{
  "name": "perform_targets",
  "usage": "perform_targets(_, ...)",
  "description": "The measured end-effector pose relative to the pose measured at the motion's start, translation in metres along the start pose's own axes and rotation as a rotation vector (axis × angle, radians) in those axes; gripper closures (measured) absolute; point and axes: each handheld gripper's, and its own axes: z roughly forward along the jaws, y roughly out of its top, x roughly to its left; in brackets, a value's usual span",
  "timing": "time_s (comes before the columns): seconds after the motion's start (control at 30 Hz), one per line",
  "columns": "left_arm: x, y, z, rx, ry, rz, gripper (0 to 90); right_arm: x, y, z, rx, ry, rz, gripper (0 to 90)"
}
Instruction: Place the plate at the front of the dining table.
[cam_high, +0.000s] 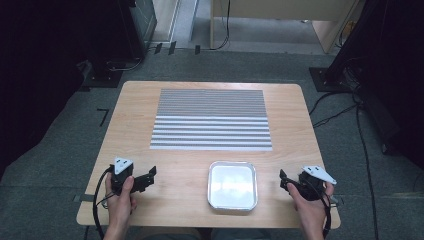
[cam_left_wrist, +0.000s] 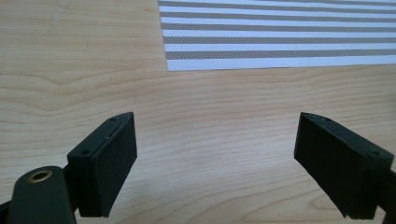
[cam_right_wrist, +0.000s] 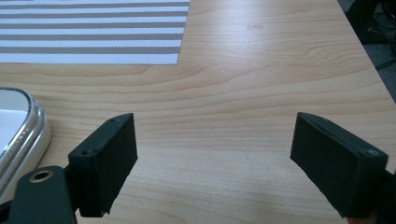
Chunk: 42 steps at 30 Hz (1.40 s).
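Both tongs sit at the near edge of the bench (cam_high: 150, 100), jaws wide, holding nothing: left tongs (cam_high: 142, 178), right tongs (cam_high: 287, 182). Empty metal tray (cam_high: 232, 185) lies between them, nearer the right, roughly square. Striped mat (cam_high: 211, 119) lies beyond, untouched.

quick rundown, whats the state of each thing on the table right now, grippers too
left gripper: open, nothing between its jaws, held low at the table's near left
right gripper: open, nothing between its jaws, held low at the near right
metal tray: empty, flat on the table between the two grippers
striped placemat: laid flat, nothing on it, beyond the tray
wooden table: bears the tray and placemat
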Motion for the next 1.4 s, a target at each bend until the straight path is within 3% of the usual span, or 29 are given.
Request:
perform_targets(0.27,-0.012,0.001,0.0,-0.004,-0.026,0.005,13.1,0.01,0.0,-0.003,-0.011,0.025,-0.005,14.7)
perform_targets(0.97,-0.058,0.0,0.009,0.01,-0.106,0.07,13.2,0.028,-0.001,-0.007,-0.042,0.074,0.018,17.3)
perform_targets(1.4,-0.088,-0.004,0.017,0.029,-0.153,0.114,13.1,0.037,-0.002,-0.007,-0.039,0.089,0.003,17.6)
